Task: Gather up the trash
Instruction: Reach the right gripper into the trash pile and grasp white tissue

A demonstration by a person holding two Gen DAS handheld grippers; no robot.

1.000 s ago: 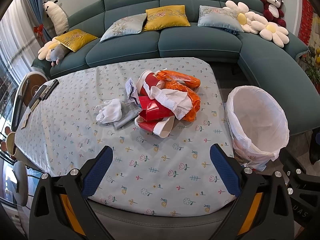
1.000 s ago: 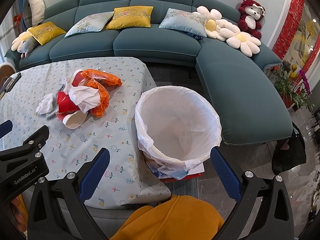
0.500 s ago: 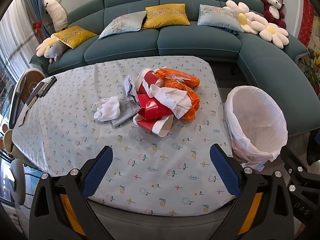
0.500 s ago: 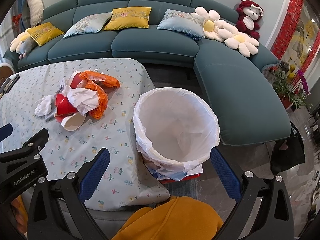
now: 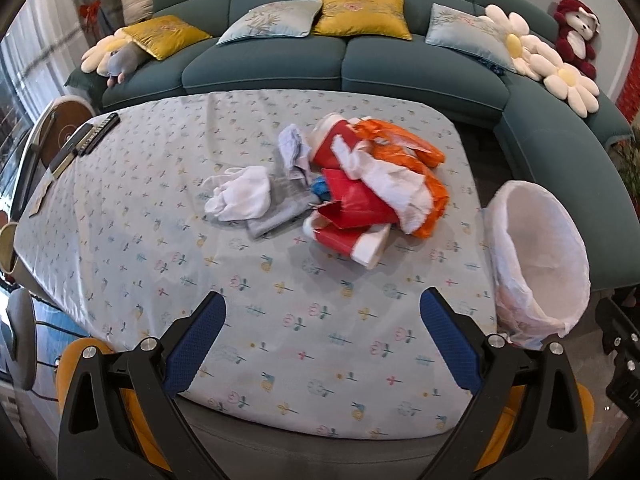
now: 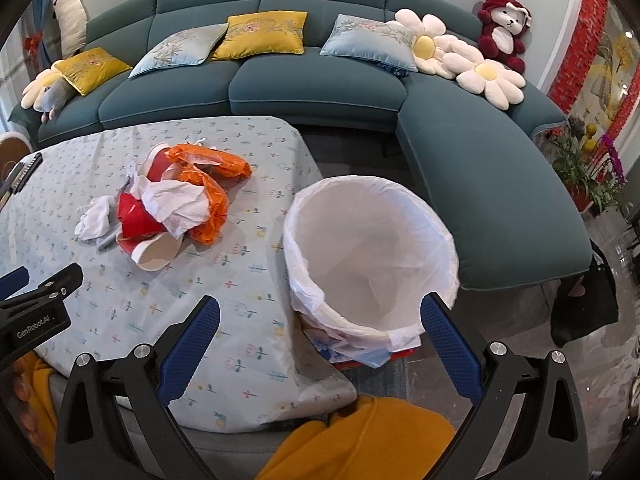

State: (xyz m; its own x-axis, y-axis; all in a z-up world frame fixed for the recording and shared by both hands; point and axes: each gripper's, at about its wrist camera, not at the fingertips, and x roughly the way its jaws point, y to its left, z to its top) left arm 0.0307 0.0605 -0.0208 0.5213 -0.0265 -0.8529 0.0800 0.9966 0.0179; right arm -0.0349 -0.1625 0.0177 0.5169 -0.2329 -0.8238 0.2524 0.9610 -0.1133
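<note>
Both claws are spread wide with nothing in them right now: left gripper (image 5: 322, 334) hangs over the near edge of the table (image 5: 132, 240), right gripper (image 6: 320, 340) sits just in front of the bin (image 6: 372, 248), pretty much looking down into it. Bin's liner looks bare inside from what I can see, so I'd say we're at the very start. It stands on the floor right against the table's right edge, handy. The trash pile (image 5: 360, 196) is past the left gripper, mid-table: red paper cups (image 5: 352, 236) closest, a white tissue wad (image 5: 240, 194) to their left, crumpled white paper (image 6: 176, 204) draped on top, and an orange bag (image 5: 428, 176) on the far side, nearest the bin. If I'm driving this, I'd go in with the left for the near cup, pinching the rim wall, not the whole body, since it'll crush. The paper and bag are overlapped, so lifting slowly matters or the rest drags along. Sofa (image 6: 320, 84) behind all that, not relevant.
</note>
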